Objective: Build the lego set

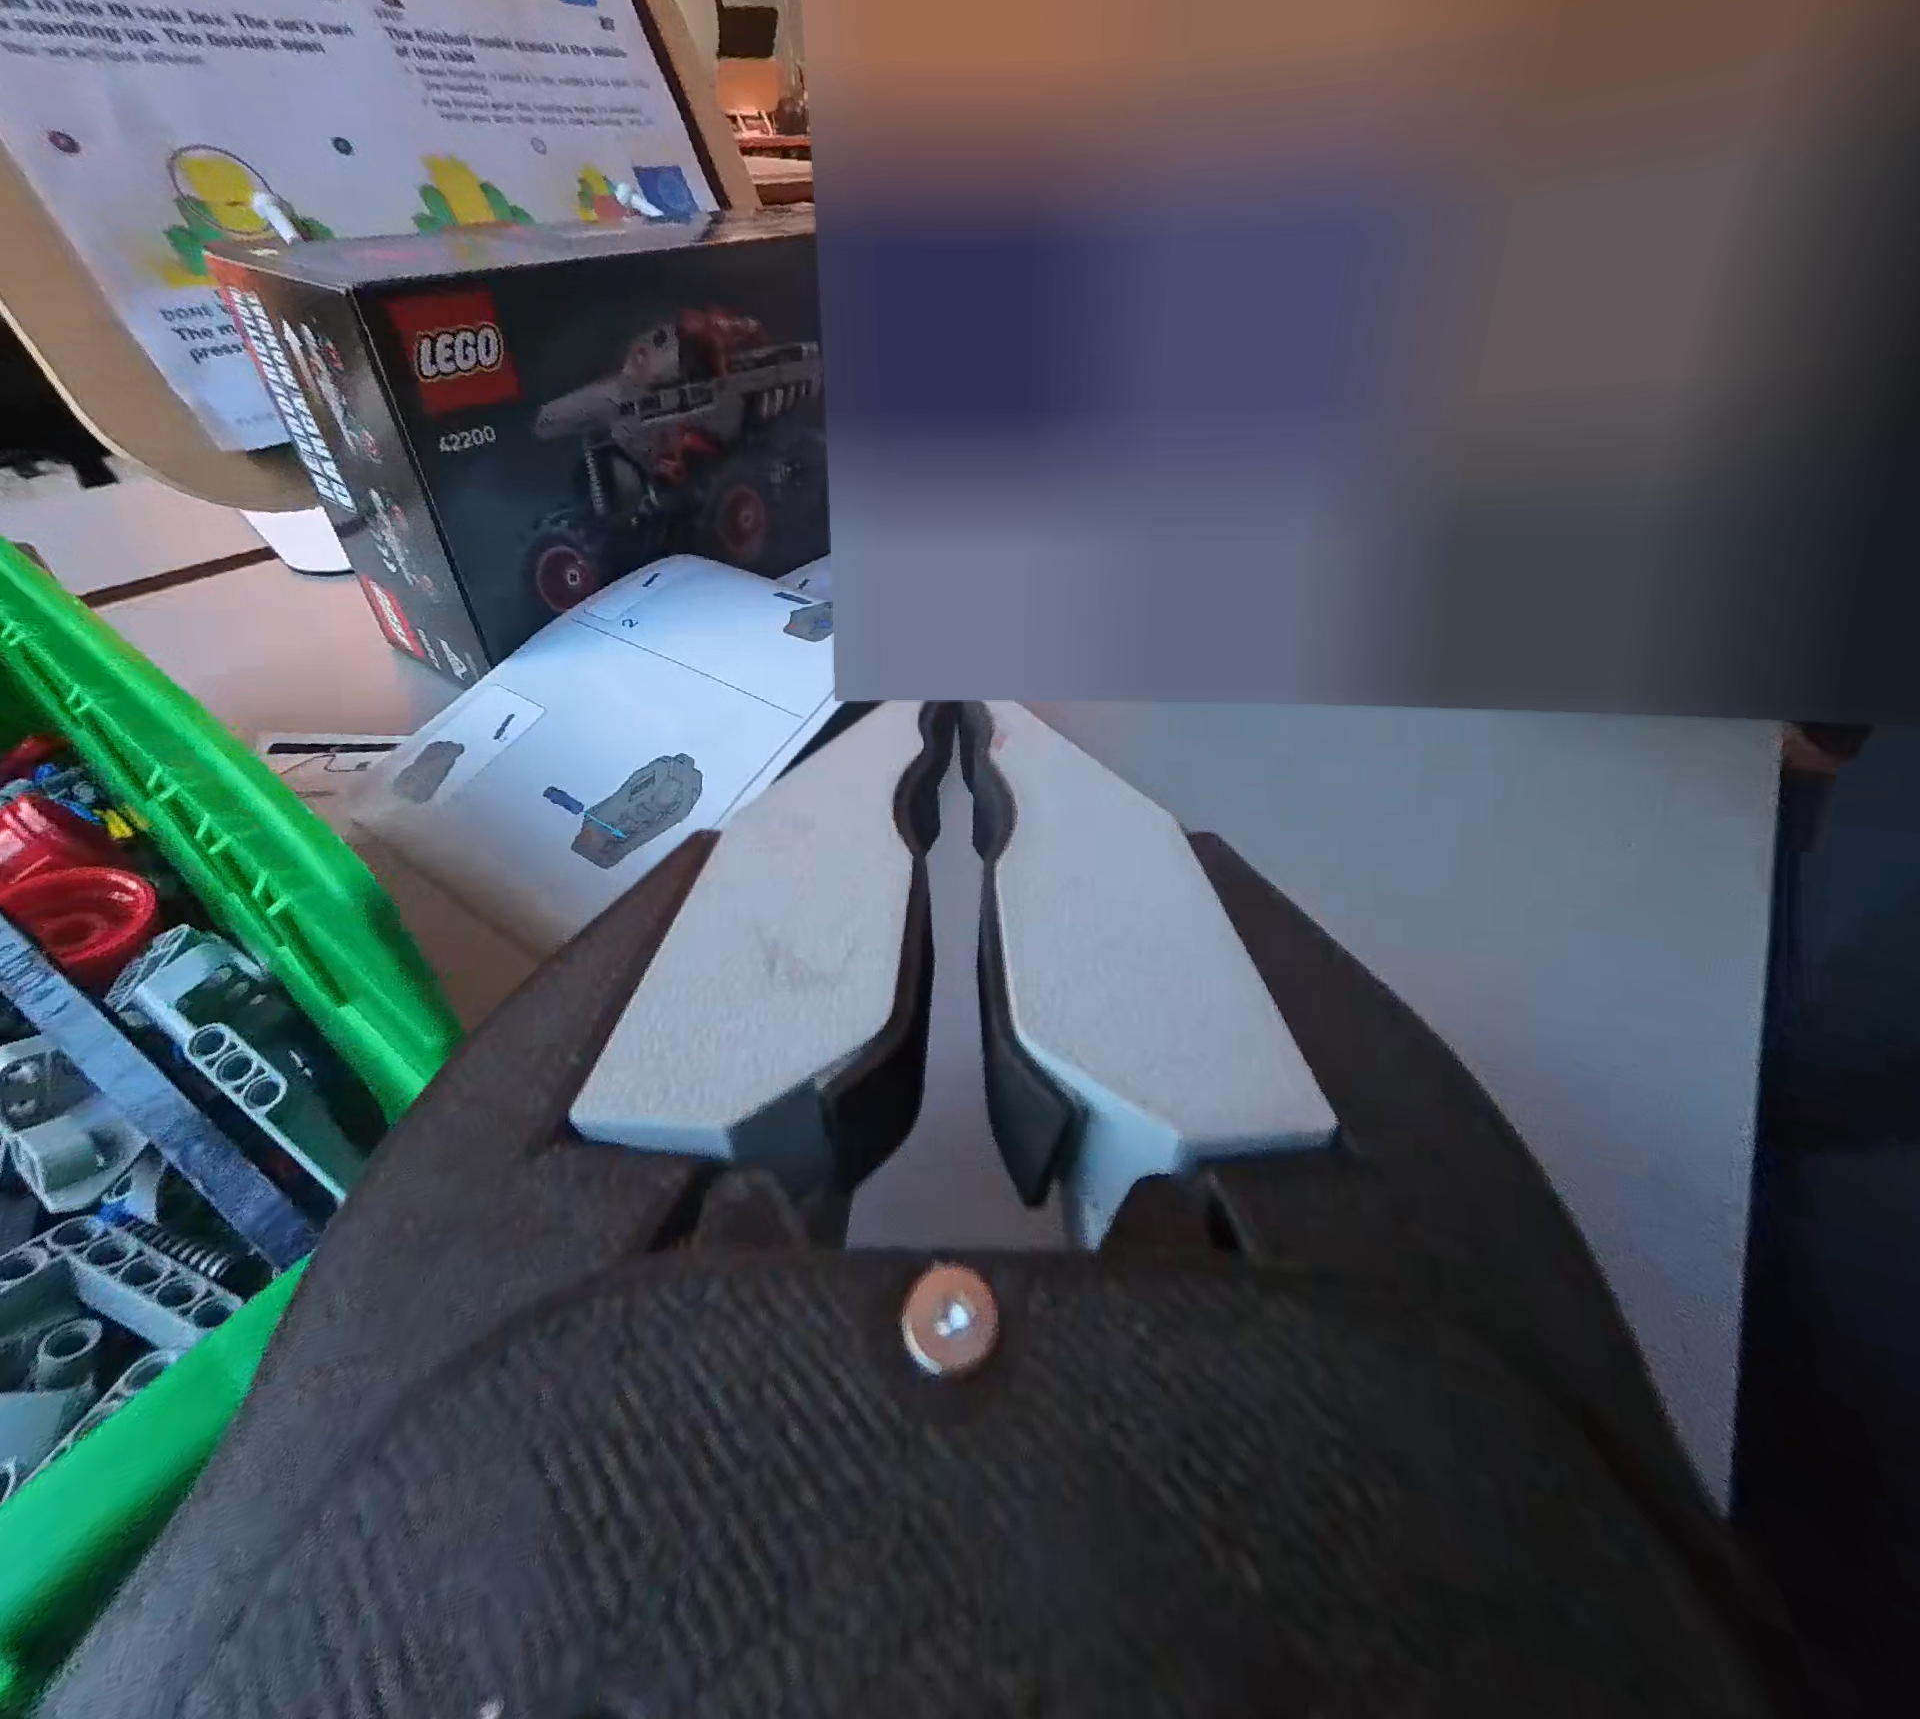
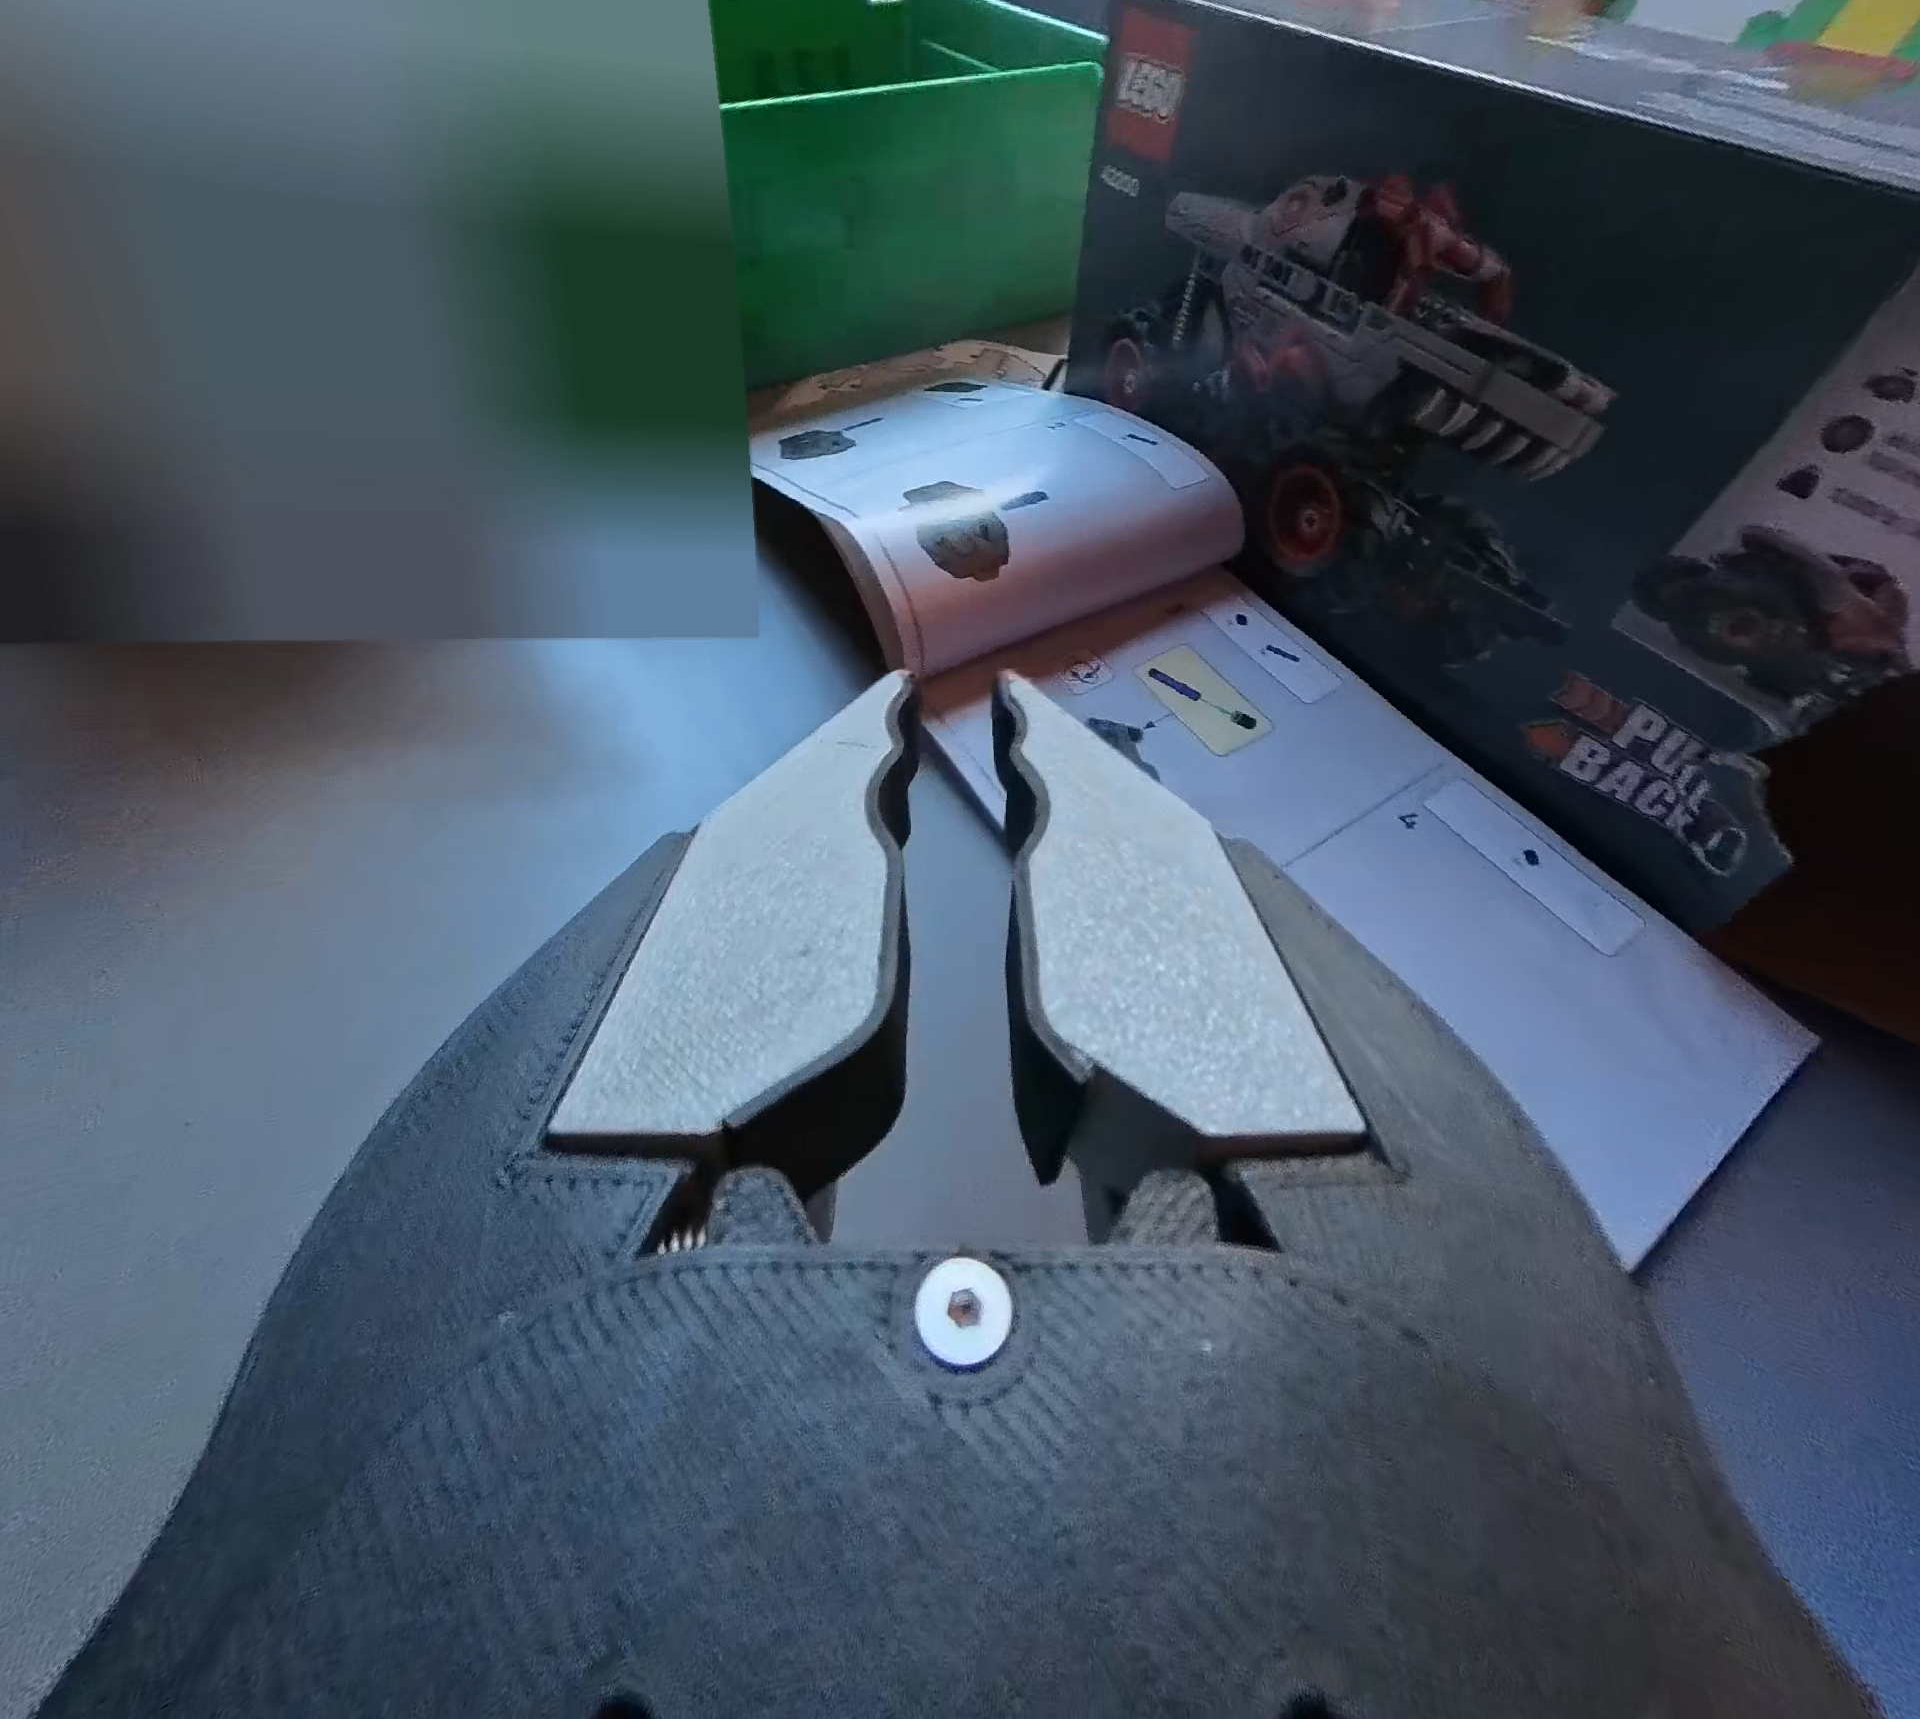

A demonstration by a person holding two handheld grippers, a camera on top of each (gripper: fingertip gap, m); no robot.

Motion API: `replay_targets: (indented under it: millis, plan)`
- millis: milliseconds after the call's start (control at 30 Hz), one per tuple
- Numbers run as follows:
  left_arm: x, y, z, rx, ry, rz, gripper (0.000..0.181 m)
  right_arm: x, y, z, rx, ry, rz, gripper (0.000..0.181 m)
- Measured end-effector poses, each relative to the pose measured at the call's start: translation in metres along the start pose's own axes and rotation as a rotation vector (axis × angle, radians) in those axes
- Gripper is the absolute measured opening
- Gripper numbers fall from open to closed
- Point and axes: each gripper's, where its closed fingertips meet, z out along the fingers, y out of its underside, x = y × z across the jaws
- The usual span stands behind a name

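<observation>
My left gripper (image 1: 956, 719) is shut and empty above the grey table, its tips right at the lower edge of a blurred patch. To its left a green bin (image 1: 260, 848) holds several loose grey, red and black bricks (image 1: 135, 1025). My right gripper (image 2: 954, 701) is slightly open and empty, its tips just over the near edge of the open instruction booklet (image 2: 1351, 838). The booklet also shows in the left wrist view (image 1: 623, 713). The dark set box (image 2: 1455, 381) stands upright behind the booklet; it shows in the left wrist view too (image 1: 582, 422).
A printed sheet on a wooden stand (image 1: 312, 28) rises behind the box. A second green bin (image 2: 904, 173) stands at the back in the right wrist view. The grey table (image 1: 1403, 994) runs to an edge on the right.
</observation>
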Motion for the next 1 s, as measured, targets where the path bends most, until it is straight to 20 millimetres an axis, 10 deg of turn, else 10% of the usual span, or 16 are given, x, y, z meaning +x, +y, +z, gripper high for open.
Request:
replay_targets:
  millis: [33,567,1000]
  plan:
    - [0.001,0.001,0.001,-0.012,-0.004,0.009,0.000,-0.002,-0.001,-0.001,0.008,-0.004,-0.012,0.009]
    - [0.002,-0.011,-0.016,0.098,-0.074,0.038,0.007,0.002,0.002,-0.007,-0.011,0.137,-0.149,0.001]
    - [0.005,-0.002,-0.069,0.064,-0.081,-0.054,0.036,-0.027,-0.011,0.012,0.045,0.010,-0.110,0.044]
